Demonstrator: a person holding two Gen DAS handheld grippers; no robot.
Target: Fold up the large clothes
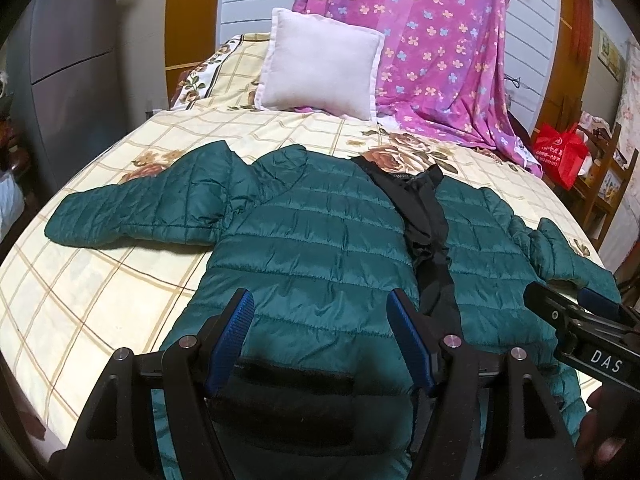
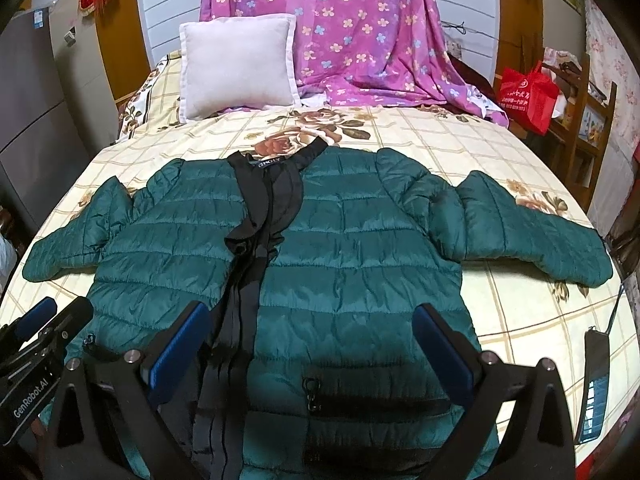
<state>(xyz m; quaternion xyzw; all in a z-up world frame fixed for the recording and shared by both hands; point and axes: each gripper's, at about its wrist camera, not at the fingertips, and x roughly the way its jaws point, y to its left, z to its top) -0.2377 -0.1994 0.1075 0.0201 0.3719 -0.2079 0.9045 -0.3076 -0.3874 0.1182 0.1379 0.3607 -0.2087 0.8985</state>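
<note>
A dark green quilted jacket (image 1: 312,240) lies flat and front up on the bed, sleeves spread out to both sides, with a black zipper band down its middle (image 2: 256,232). It fills the middle of the right wrist view (image 2: 360,248) too. My left gripper (image 1: 320,320) is open, just above the jacket's left front panel near the hem. My right gripper (image 2: 312,332) is open, above the right front panel near the hem. Neither holds anything. Each gripper shows at the edge of the other's view.
The bed has a cream checked floral sheet (image 1: 100,280). A white pillow (image 1: 320,64) and a draped purple flowered cloth (image 1: 432,48) stand at the head. A red bag (image 2: 528,96) sits on a shelf at right. A phone (image 2: 596,384) lies at the bed's right edge.
</note>
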